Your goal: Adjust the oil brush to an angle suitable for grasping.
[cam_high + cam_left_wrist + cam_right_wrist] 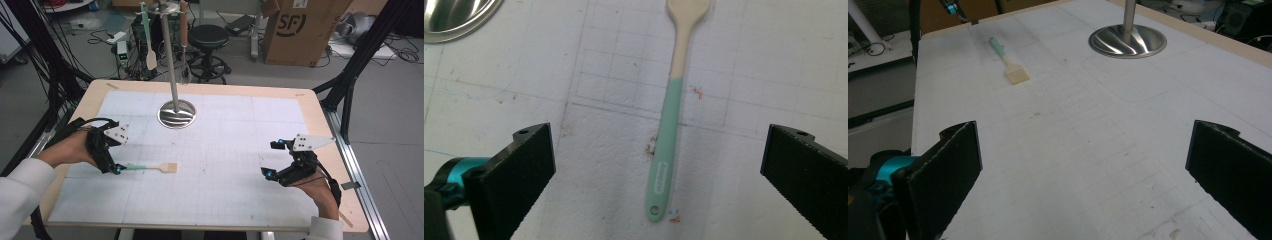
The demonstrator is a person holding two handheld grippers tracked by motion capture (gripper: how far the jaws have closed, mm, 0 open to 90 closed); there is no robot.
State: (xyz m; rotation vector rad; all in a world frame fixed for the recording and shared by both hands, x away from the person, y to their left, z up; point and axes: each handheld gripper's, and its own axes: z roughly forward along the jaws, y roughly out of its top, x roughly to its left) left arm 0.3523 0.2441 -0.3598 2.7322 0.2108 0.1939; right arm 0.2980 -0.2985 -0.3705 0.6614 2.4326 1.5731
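So the right gripper [1083, 170] has its two black ribbed jaws standing wide apart at the bottom corners, nothing between them but bare white gridded table mat [1088, 150]. Teal bits of the gripper body peek in at lower left. Farther off lies a small spatula with a mint-green handle and a pale slotted head [1008, 62], flat on the mat (head pointing toward the camera). Over at top right sits the round shiny steel base of a stand [1128, 42], its pole rising out of frame, well apart from the spatula.
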